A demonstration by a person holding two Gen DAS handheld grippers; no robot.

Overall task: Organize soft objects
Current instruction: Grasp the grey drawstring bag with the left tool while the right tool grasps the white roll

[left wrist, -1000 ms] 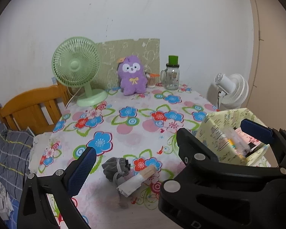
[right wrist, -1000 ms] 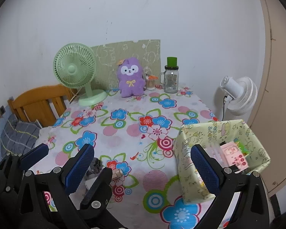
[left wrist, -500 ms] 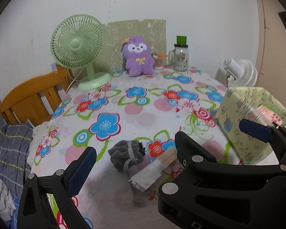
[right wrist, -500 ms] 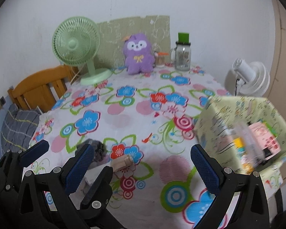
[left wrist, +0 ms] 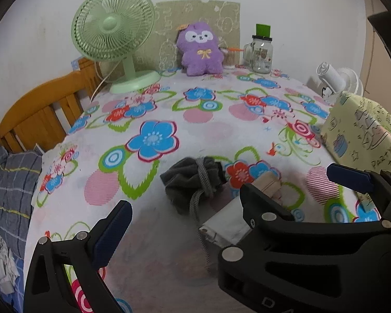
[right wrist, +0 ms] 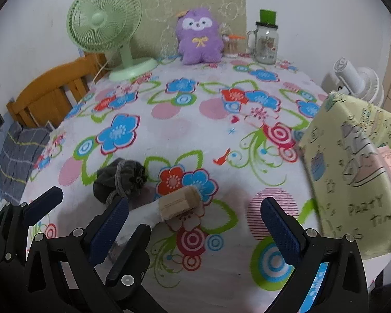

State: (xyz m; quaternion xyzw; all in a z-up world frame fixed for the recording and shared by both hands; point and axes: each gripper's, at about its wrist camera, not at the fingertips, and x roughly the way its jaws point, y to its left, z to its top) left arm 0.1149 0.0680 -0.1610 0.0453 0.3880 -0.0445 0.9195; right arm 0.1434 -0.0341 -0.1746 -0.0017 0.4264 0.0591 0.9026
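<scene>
Both the left gripper point(left wrist: 226, 200) and right gripper point(right wrist: 195, 221), jaws spread and empty, hover above the grey drawstring pouch point(left wrist: 193, 180) at frame centre; descent should straddle its bunched body, avoiding the cord.

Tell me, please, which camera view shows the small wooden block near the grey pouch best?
The right wrist view: the wooden block lies whole and unobstructed beside the grey pouch. In the left wrist view the block is partly hidden behind a black gripper finger.
</scene>
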